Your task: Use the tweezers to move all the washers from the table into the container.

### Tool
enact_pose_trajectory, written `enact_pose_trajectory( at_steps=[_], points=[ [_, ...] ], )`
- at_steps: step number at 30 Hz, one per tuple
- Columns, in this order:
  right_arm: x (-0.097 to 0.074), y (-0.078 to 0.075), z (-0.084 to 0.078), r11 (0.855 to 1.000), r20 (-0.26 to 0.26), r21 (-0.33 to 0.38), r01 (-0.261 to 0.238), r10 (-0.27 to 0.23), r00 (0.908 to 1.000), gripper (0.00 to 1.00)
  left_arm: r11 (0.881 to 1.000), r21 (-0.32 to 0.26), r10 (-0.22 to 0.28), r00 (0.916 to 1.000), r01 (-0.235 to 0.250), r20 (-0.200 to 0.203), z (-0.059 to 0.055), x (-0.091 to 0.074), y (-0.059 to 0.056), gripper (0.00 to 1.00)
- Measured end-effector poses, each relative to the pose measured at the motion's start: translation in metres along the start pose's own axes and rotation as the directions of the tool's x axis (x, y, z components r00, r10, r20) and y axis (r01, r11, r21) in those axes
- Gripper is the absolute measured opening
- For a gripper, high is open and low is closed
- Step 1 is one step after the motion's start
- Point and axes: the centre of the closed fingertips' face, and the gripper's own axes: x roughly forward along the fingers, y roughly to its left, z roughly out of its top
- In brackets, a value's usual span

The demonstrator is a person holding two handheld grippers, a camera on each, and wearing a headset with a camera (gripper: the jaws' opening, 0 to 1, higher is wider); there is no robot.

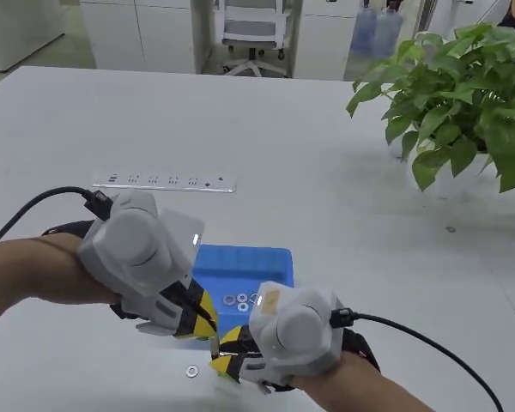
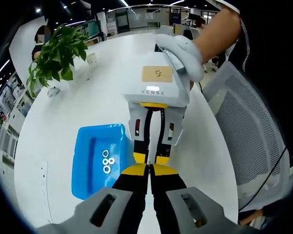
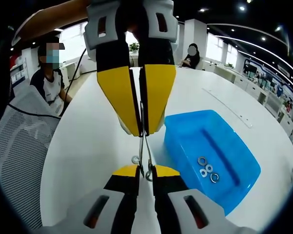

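Thin metal tweezers (image 3: 143, 146) run between the two grippers, which face each other tip to tip. My left gripper (image 1: 208, 324) (image 2: 149, 168) is shut on one end, and my right gripper (image 1: 223, 359) (image 3: 145, 171) is shut on the other. The left gripper's yellow fingers (image 3: 122, 97) come down from the top of the right gripper view. One loose washer (image 1: 192, 371) (image 3: 135, 159) lies on the white table just below the jaws. The blue container (image 1: 240, 257) (image 2: 95, 141) (image 3: 224, 146) sits beside them with three washers (image 1: 242, 300) (image 2: 107, 161) (image 3: 207, 169) inside.
A white power strip (image 1: 163, 182) lies beyond the container. A potted plant (image 1: 455, 103) (image 2: 56, 53) stands at the table's far right. A mesh chair (image 2: 249, 122) is at the near table edge, and seated people (image 3: 46, 73) are behind it.
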Motion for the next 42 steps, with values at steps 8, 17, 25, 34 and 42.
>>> enact_pose_trajectory(
  at_steps=[8, 17, 25, 34, 42],
  points=[
    [-0.0008, -0.0005, -0.001, 1.0, 0.002, 0.003, 0.006, -0.006, 1.0, 0.11, 0.999, 0.033, -0.041, 0.9991, 0.041, -0.005, 0.0014, 0.001, 0.001, 0.06],
    [-0.0008, -0.0014, -0.002, 1.0, 0.006, 0.003, 0.017, -0.017, 0.9998, 0.11, 0.997, 0.047, -0.057, 0.9983, 0.057, -0.01, 0.0, 0.0007, 0.0005, 0.06],
    [-0.0011, -0.0006, -0.0018, 1.0, 0.008, 0.012, 0.018, -0.018, 0.9998, 0.1, 0.998, 0.025, -0.055, 0.9984, 0.056, -0.013, 0.001, 0.001, -0.0003, 0.06],
    [-0.0022, -0.0008, -0.0032, 0.999, 0.005, 0.045, 0.024, -0.024, 0.9997, 0.09, 0.998, 0.02, -0.056, 0.9984, 0.056, -0.006, 0.0049, 0.003, -0.001, 0.06],
    [-0.0032, 0.0018, -0.0014, 0.999, 0.005, 0.043, 0.021, -0.021, 0.9998, 0.09, 0.998, 0.02, -0.053, 0.9985, 0.053, -0.012, 0.0035, 0.0007, -0.0012, 0.06]
  ],
)
